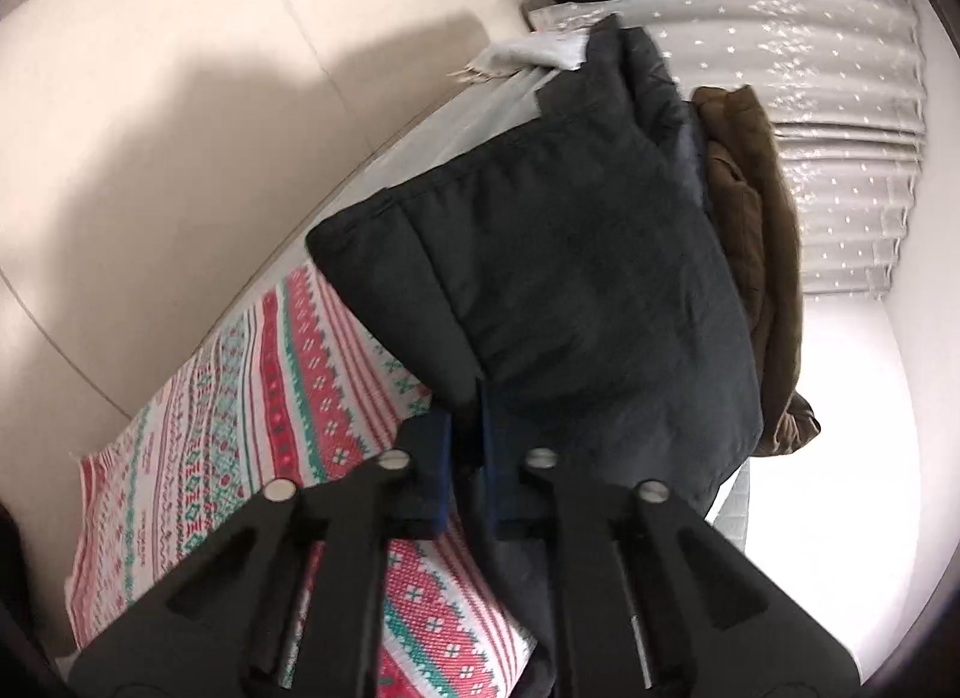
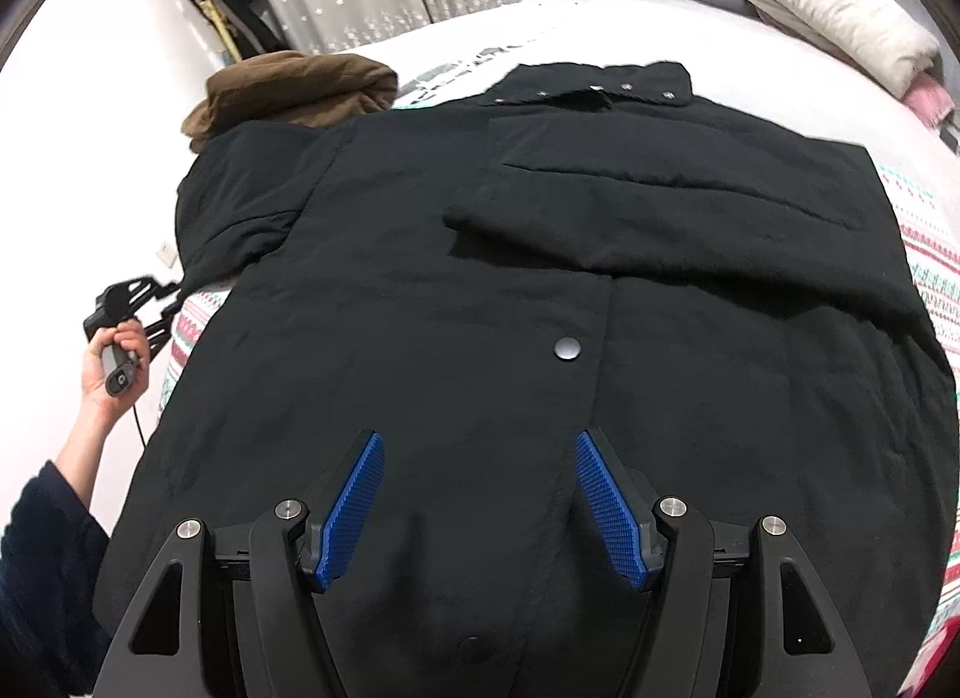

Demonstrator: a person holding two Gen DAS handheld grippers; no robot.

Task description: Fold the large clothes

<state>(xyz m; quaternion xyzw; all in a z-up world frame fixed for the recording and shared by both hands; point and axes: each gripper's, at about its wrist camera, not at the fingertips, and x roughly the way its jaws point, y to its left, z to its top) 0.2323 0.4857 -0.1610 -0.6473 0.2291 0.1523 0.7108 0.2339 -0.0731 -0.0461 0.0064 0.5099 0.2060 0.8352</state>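
On bed (image 2: 600,20): coat (image 2: 480,290), spread flat; our left gripper (image 1: 467,398) pinches its sleeve (image 1: 540,278), right gripper (image 2: 477,494) spread above hem; risk: thin pinch slips, sleeve drops mid-fold

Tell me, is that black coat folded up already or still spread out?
Mostly spread: the black coat lies flat on the bed, one sleeve folded across its chest, the other sleeve still out sideways.

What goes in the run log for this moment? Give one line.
stage: folding coat on bed | left gripper: shut on sleeve | right gripper: open above coat hem | brown garment: beside coat
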